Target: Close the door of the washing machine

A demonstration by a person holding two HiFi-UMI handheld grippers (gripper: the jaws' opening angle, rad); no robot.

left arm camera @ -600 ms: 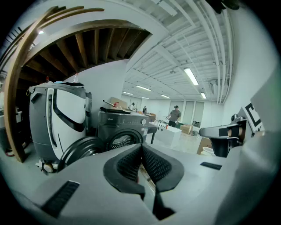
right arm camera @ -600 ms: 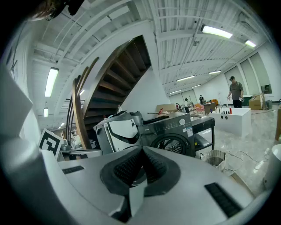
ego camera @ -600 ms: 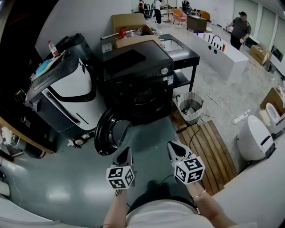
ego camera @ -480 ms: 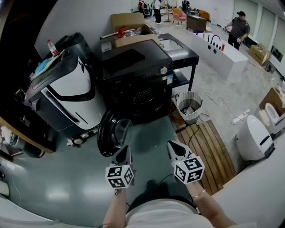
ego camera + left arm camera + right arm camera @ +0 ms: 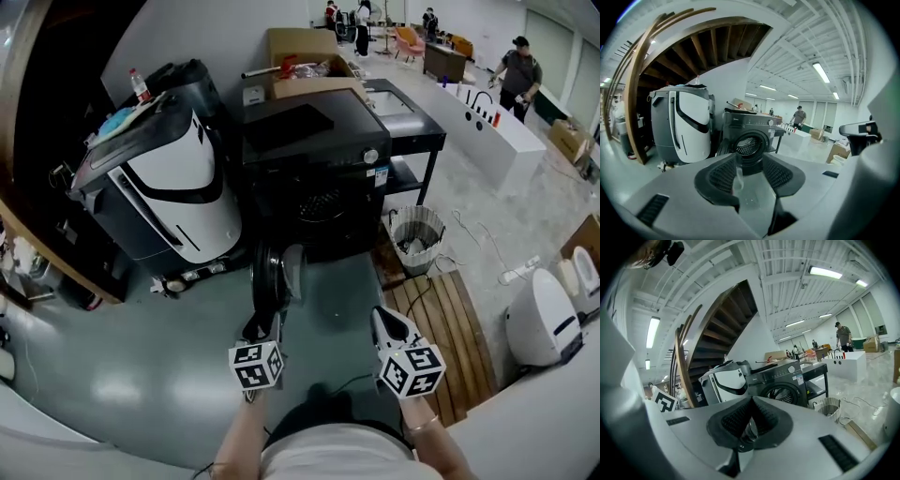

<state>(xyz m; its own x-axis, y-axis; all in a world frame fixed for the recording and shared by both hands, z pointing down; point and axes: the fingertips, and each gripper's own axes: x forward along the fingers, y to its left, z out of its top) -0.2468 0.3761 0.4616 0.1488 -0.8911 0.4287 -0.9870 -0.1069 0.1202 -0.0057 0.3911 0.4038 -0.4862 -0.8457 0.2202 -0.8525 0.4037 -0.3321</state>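
Note:
A black front-loading washing machine (image 5: 319,178) stands against the wall, its round drum opening (image 5: 323,206) uncovered. Its round door (image 5: 272,272) hangs from the left side and juts straight out toward me, edge-on. My left gripper (image 5: 264,326) sits right at the door's near edge, jaws apart. In the left gripper view the gripper (image 5: 749,161) points at the machine (image 5: 747,133), with floor showing in the gap and a clear sliver by the left pad. My right gripper (image 5: 386,323) hovers to the door's right, shut on nothing, and also faces the machine (image 5: 785,380).
A white-and-black top-loading machine (image 5: 173,178) stands left of the washer. A wire waste basket (image 5: 417,234) and a wooden slat platform (image 5: 441,319) lie to the right, next to a black shelf table (image 5: 412,122). A white rounded appliance (image 5: 539,314) sits far right. A person (image 5: 518,66) stands far back.
The door has swung from wide open, face toward me, to edge-on, partway toward the machine. My left gripper has followed it forward. The right gripper has hardly moved.

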